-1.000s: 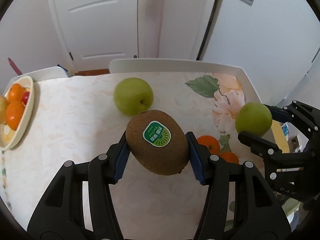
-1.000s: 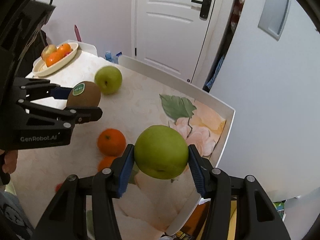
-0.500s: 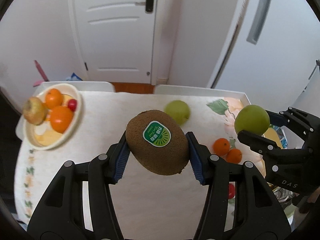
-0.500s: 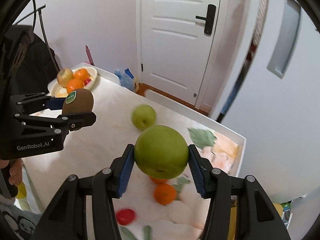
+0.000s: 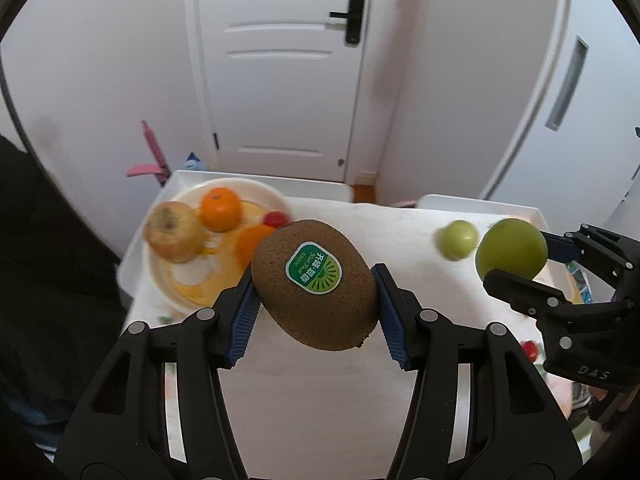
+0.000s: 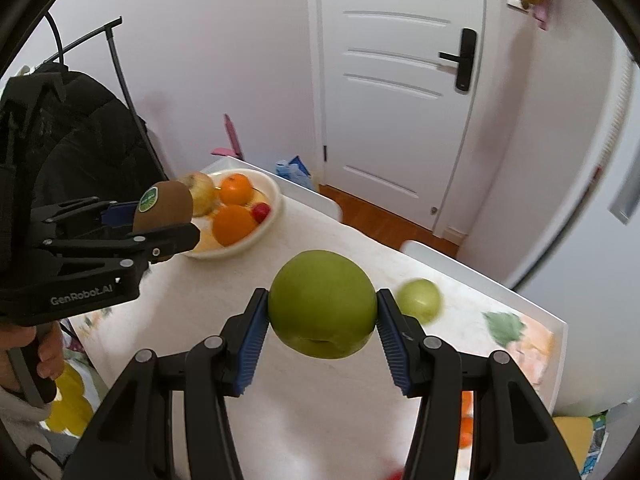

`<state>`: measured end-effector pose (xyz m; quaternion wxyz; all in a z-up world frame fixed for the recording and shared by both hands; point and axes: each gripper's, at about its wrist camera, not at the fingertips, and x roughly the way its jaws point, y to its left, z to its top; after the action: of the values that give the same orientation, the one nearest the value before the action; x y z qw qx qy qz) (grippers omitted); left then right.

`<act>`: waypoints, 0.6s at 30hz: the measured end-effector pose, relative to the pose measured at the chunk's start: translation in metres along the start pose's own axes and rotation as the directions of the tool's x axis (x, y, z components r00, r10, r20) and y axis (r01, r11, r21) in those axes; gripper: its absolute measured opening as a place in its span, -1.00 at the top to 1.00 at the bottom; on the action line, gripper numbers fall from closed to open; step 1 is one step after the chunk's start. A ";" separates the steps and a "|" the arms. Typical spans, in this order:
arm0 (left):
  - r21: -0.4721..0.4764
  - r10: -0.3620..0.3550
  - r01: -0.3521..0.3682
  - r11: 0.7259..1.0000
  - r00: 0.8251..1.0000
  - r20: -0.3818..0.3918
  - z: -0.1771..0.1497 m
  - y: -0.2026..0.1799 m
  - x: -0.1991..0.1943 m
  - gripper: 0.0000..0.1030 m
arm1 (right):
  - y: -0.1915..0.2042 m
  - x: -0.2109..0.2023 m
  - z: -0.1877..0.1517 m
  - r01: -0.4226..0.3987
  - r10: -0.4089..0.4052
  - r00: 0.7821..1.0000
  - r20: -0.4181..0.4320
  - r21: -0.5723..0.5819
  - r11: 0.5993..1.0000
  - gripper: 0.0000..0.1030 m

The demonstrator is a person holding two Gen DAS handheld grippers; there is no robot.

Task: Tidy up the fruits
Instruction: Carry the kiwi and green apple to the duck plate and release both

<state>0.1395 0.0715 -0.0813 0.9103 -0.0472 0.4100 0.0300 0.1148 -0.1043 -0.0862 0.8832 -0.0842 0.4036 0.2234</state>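
My left gripper (image 5: pixel 316 312) is shut on a brown kiwi (image 5: pixel 316 284) with a green sticker, held above the table just right of the cream fruit bowl (image 5: pixel 168 280). The bowl holds oranges (image 5: pixel 221 209), a yellowish apple (image 5: pixel 174 232) and a small red fruit (image 5: pixel 274 218). My right gripper (image 6: pixel 322 330) is shut on a green apple (image 6: pixel 322 304), held above the table's middle. In the right wrist view the left gripper (image 6: pixel 160 220) with the kiwi (image 6: pixel 164 204) hovers beside the bowl (image 6: pixel 240 244). A second green apple (image 6: pixel 420 300) lies on the table.
The table (image 5: pixel 320 400) has a white raised rim (image 6: pixel 560 332) and a flower-print cloth. Small oranges (image 6: pixel 466 420) and a red fruit (image 5: pixel 529 349) lie at its right end. A black jacket hangs on a rack (image 6: pixel 72 140) left. A white door (image 5: pixel 280 60) stands behind.
Both grippers have risen and swung left toward the bowl, each still holding its fruit. The bowl is now much closer to the kiwi; the loose green apple has fallen to the right.
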 end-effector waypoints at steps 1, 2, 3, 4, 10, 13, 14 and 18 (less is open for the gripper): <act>0.002 0.003 -0.003 1.000 1.000 -0.002 0.000 0.007 0.002 -0.14 | 0.007 0.004 0.005 -0.005 0.005 1.000 0.000 0.001 1.000 0.05; 0.004 0.007 -0.007 1.000 1.000 -0.005 0.000 0.016 0.004 -0.14 | 0.015 0.009 0.009 -0.011 0.011 1.000 -0.001 0.003 1.000 0.05; 0.006 0.010 -0.010 1.000 1.000 -0.008 0.000 0.026 0.007 -0.14 | 0.023 0.014 0.013 -0.016 0.016 1.000 -0.002 0.006 1.000 0.05; 0.008 0.012 -0.012 1.000 1.000 -0.011 0.000 0.033 0.010 -0.14 | 0.030 0.020 0.017 -0.020 0.020 1.000 -0.003 0.008 1.000 0.05; 0.038 0.006 -0.004 0.999 0.999 -0.043 -0.002 0.073 0.037 -0.14 | 0.065 0.050 0.033 -0.028 0.028 0.999 -0.018 0.025 0.999 0.04; 0.068 -0.013 0.017 0.998 0.998 -0.065 -0.005 0.087 0.056 -0.14 | 0.076 0.069 0.037 -0.023 0.024 0.999 -0.031 0.046 0.999 0.05; 0.082 -0.020 0.026 0.996 0.997 -0.075 -0.006 0.091 0.063 -0.14 | 0.077 0.073 0.038 -0.020 0.022 0.999 -0.035 0.052 0.998 0.04; 0.135 -0.039 0.055 0.989 0.992 -0.117 -0.007 0.096 0.088 -0.14 | 0.084 0.093 0.039 0.002 0.003 0.998 -0.057 0.091 0.996 0.04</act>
<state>0.1832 0.1673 -0.1579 0.8869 0.0048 0.4614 -0.0226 0.1556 0.0131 -0.1281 0.8743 -0.0500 0.4385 0.2022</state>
